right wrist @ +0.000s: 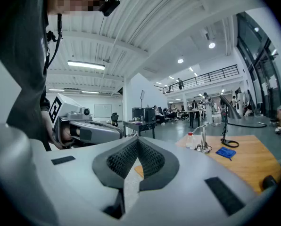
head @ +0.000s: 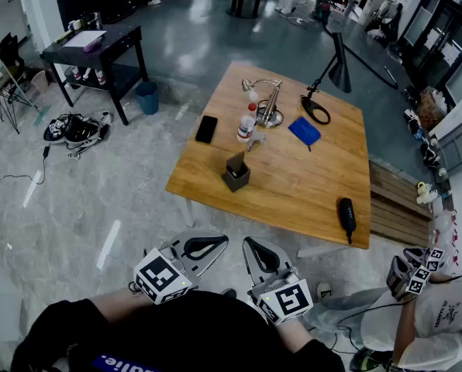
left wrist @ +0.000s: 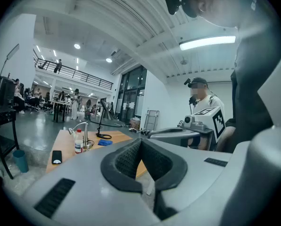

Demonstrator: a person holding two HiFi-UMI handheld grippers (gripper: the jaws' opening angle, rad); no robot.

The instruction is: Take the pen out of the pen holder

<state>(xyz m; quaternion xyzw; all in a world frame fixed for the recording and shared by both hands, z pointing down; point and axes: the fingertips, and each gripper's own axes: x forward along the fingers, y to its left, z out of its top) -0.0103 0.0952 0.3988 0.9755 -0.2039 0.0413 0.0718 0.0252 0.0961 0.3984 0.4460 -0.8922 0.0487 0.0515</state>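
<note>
The dark grey pen holder [head: 236,177] stands near the front left of the wooden table [head: 308,184]. A dark pen [head: 238,163] sticks up out of it. Both grippers are held low and close to my body, well short of the table. My left gripper [head: 208,246] [left wrist: 141,140] is shut with nothing between its jaws. My right gripper [head: 260,256] [right wrist: 137,139] is beside it, also shut and holding nothing. In both gripper views the jaws hide the pen holder.
On the table are a black phone [head: 206,129], a small bottle [head: 248,122], a silver lamp [head: 268,103], a black desk lamp [head: 328,76], a blue cloth [head: 304,131] and a black object [head: 346,214] near the front right edge. Another person [head: 440,324] stands at the right.
</note>
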